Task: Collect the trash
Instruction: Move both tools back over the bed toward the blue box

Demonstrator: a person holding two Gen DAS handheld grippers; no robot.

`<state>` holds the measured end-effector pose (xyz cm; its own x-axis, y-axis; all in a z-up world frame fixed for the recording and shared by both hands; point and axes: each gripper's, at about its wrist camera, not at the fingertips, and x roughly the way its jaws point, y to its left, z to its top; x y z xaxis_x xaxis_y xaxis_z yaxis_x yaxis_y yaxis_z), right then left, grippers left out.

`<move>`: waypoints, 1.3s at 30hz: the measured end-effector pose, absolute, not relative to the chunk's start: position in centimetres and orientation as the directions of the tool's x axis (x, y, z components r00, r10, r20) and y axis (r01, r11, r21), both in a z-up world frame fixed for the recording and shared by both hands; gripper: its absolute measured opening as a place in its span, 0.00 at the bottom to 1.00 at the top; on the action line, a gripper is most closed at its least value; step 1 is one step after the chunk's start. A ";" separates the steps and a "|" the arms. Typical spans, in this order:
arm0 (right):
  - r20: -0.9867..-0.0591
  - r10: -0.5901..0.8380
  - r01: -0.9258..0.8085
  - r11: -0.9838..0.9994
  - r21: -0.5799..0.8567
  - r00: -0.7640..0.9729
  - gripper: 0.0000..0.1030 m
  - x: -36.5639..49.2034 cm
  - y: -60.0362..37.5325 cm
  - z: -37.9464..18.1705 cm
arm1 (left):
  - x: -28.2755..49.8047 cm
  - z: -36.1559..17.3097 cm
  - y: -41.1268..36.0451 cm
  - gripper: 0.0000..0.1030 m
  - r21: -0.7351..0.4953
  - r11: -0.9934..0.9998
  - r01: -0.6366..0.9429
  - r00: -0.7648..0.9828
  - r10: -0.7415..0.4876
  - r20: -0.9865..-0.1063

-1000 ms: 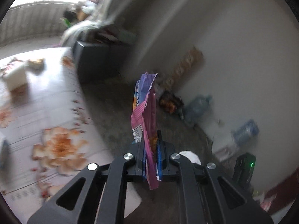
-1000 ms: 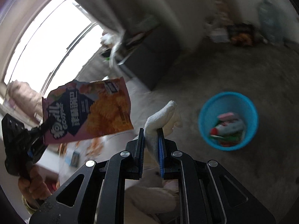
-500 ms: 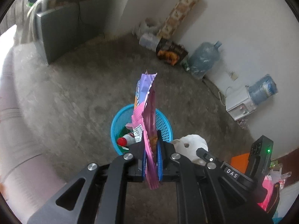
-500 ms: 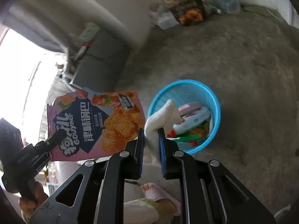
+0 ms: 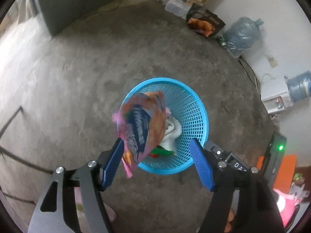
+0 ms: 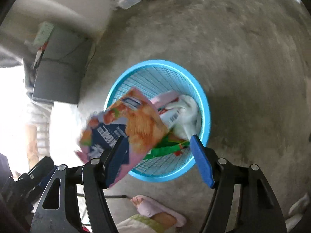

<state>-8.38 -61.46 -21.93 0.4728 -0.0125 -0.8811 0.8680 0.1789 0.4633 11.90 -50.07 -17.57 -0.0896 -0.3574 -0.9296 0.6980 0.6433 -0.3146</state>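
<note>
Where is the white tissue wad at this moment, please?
In both wrist views the white tissue wad lies inside the blue basket, on the trash beside the snack bag, free of the right gripper.

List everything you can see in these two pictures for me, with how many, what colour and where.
Basket: one, blue mesh, on the grey floor below both claws.
Snack bag: one, pink and orange, blurred, tipped over the basket's rim beside the left claw's finger.
Cloth: one, white, inside the basket.
Green wrapper: one, inside the basket.
Water jugs: two, bluish, by the wall.
Dark printed bag: one, by the wall.
White box: one, by the wall under a jug.
Grey cabinet: one, by the wall.
Slippered foot: one, pink slipper, near the basket.
Left claw: black, blue pads; its jaws have just been opening, now apart.
Right claw: same; just been opening, nothing held.
</note>
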 end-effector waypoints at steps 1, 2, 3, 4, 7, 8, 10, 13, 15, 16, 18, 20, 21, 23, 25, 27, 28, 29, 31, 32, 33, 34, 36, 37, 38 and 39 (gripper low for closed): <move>-0.877 -0.018 0.866 0.171 0.470 0.480 0.64 -8.8 -61.2 -21.8 | 12.1 -17.1 -49.8 0.68 -0.319 0.643 0.696 -0.081 -0.372 -0.925; -0.875 -0.027 0.865 0.170 0.472 0.483 0.64 -9.3 -60.8 -21.5 | 12.2 -16.5 -49.6 0.69 -0.309 0.643 0.701 -0.059 -0.380 -0.923; -0.873 -0.035 0.864 0.170 0.474 0.486 0.64 -9.6 -60.4 -21.1 | 12.3 -16.0 -49.5 0.71 -0.301 0.642 0.705 -0.042 -0.386 -0.921; -0.870 -0.042 0.862 0.171 0.477 0.491 0.64 -9.8 -60.3 -20.8 | 12.4 -15.1 -49.3 0.73 -0.296 0.641 0.708 -0.022 -0.399 -0.917; -0.864 -0.063 0.858 0.172 0.484 0.500 0.65 -10.8 -59.3 -19.4 | 12.5 -12.5 -48.4 0.75 -0.305 0.634 0.711 0.005 -0.438 -0.899; -0.859 -0.067 0.854 0.174 0.490 0.507 0.65 -11.0 -59.2 -19.1 | 12.4 -11.7 -48.0 0.76 -0.310 0.632 0.710 0.011 -0.449 -0.893; -0.850 -0.072 0.846 0.178 0.503 0.521 0.65 -11.3 -59.0 -18.3 | 12.3 -9.8 -46.9 0.79 -0.322 0.626 0.710 0.020 -0.475 -0.880; -0.832 -0.075 0.827 0.197 0.527 0.549 0.67 -11.6 -58.2 -16.8 | 11.8 -6.7 -44.4 0.83 -0.337 0.617 0.711 0.039 -0.513 -0.858; -0.821 -0.068 0.811 0.224 0.541 0.567 0.69 -11.6 -57.2 -15.4 | 11.6 -5.2 -42.6 0.84 -0.352 0.611 0.709 0.041 -0.534 -0.844; -0.817 -0.063 0.804 0.238 0.545 0.573 0.69 -11.5 -56.8 -14.9 | 11.4 -4.1 -41.3 0.85 -0.361 0.605 0.710 0.040 -0.546 -0.837; -0.806 -0.042 0.782 0.279 0.557 0.590 0.69 -11.0 -55.8 -13.4 | 11.3 -2.6 -39.1 0.85 -0.369 0.599 0.711 0.046 -0.563 -0.825; -0.799 -0.027 0.763 0.317 0.563 0.601 0.69 -10.3 -55.0 -12.3 | 11.5 -0.8 -35.9 0.86 -0.370 0.599 0.710 0.077 -0.588 -0.805; -0.795 -0.020 0.754 0.333 0.567 0.606 0.69 -9.9 -54.7 -11.6 | 11.7 0.3 -33.8 0.87 -0.365 0.608 0.705 0.105 -0.598 -0.794; -0.781 -0.004 0.725 0.374 0.578 0.624 0.69 -8.9 -54.0 -10.1 | 12.2 1.7 -30.2 0.88 -0.370 0.623 0.689 0.143 -0.618 -0.773; -0.763 0.015 0.686 0.426 0.590 0.646 0.69 -7.3 -52.9 -8.1 | 12.8 2.8 -26.3 0.88 -0.373 0.651 0.662 0.193 -0.628 -0.754; -0.749 0.028 0.651 0.474 0.593 0.662 0.71 -5.9 -51.9 -6.6 | 13.5 3.7 -22.4 0.88 -0.375 0.680 0.630 0.244 -0.631 -0.736; -0.743 0.036 0.634 0.495 0.594 0.669 0.70 -5.1 -51.4 -5.9 | 14.0 4.1 -19.9 0.88 -0.379 0.703 0.602 0.277 -0.629 -0.726; -0.732 0.047 0.608 0.522 0.598 0.680 0.71 -4.0 -50.6 -4.9 | 14.3 4.3 -17.6 0.89 -0.384 0.723 0.574 0.307 -0.626 -0.717; -0.716 0.069 0.564 0.566 0.601 0.694 0.71 -2.2 -49.4 -3.6 | 15.3 4.3 -12.7 0.89 -0.407 0.765 0.500 0.363 -0.611 -0.703; -0.711 0.082 0.540 0.590 0.600 0.699 0.71 -1.0 -48.5 -2.8 | 15.7 4.1 -9.9 0.89 -0.426 0.787 0.447 0.391 -0.600 -0.698; -0.703 0.098 0.516 0.609 0.602 0.704 0.71 0.0 -47.7 -2.2 | 16.0 4.0 -8.1 0.90 -0.439 0.800 0.408 0.410 -0.590 -0.695; -0.687 0.131 0.468 0.640 0.609 0.715 0.71 1.7 -46.3 -1.2 | 16.5 3.5 -4.9 0.90 -0.466 0.820 0.331 0.441 -0.571 -0.692; -0.660 0.197 0.380 0.684 0.622 0.725 0.72 4.4 -43.5 0.2 | 17.3 2.8 -1.1 0.90 -0.503 0.832 0.235 0.466 -0.550 -0.693; -0.646 0.240 0.328 0.704 0.630 0.724 0.72 5.9 -41.9 0.6 | 17.6 2.2 1.2 0.90 -0.525 0.833 0.177 0.484 -0.538 -0.690; -0.633 0.299 0.262 0.724 0.637 0.714 0.72 7.8 -39.8 1.0 | 17.8 1.6 3.3 0.90 -0.540 0.833 0.122 0.502 -0.521 -0.690; -0.628 0.343 0.214 0.737 0.641 0.699 0.70 9.4 -37.9 1.2 | 18.0 1.2 4.6 0.90 -0.545 0.834 0.091 0.512 -0.508 -0.692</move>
